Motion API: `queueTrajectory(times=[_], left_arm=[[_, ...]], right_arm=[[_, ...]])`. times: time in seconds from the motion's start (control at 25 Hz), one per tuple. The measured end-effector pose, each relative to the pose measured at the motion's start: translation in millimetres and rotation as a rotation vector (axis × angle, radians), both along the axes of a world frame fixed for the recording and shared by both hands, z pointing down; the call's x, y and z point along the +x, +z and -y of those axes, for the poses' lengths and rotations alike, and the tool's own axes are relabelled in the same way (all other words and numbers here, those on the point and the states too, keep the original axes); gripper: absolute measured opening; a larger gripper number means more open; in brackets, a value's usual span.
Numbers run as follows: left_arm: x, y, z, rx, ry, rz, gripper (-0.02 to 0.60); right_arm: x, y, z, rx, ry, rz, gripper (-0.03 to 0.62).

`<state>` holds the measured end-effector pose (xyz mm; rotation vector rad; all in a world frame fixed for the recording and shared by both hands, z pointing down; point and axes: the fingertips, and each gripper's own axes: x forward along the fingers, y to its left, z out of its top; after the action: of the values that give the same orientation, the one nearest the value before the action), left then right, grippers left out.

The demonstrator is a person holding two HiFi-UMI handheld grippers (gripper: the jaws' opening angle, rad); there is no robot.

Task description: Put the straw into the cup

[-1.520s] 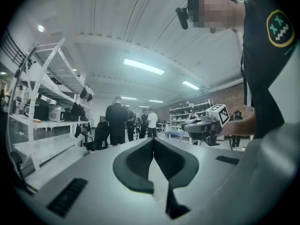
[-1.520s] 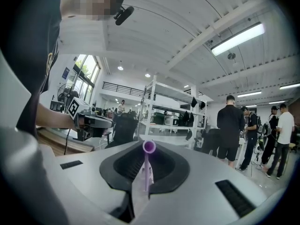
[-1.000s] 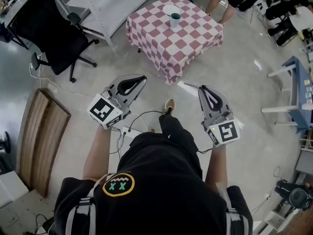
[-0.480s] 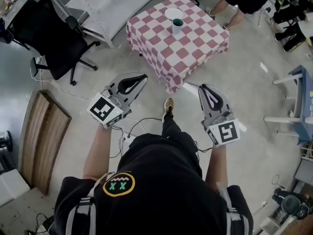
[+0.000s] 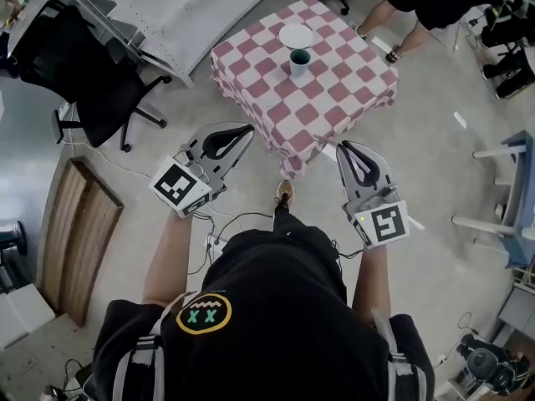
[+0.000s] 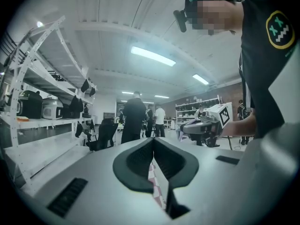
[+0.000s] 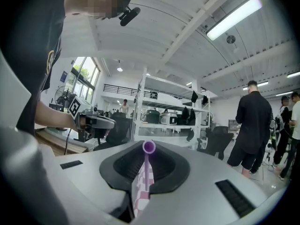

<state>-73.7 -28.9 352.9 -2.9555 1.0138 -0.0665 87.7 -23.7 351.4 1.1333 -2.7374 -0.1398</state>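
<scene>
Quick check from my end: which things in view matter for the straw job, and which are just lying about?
For the job:
- purple straw, pinched in the right claw
- cup, upright on the checkered table

Just lying about:
- white plate, beyond the cup on the same table
- black office chair
- wooden panel on the floor

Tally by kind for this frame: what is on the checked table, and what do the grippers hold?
Cup: 1, on the table
Plate: 1, on the table
Straw: 1, clamped in the right gripper
Total: 3
</scene>
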Motion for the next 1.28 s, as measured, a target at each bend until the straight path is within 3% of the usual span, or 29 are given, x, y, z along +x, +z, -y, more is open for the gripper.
queueTrajectory(times=[0.4,1.28], left_arm=[[32,-5,85,0.010,-0.040,0.017,0.018],[34,5,144,-0.039,-0.067,0.018,0.018]], right_arm=[[17,-4,97,0.013,-0.070,0.008,0.049],[11,-1,188,0.015,-0.058,0.014,0.051]])
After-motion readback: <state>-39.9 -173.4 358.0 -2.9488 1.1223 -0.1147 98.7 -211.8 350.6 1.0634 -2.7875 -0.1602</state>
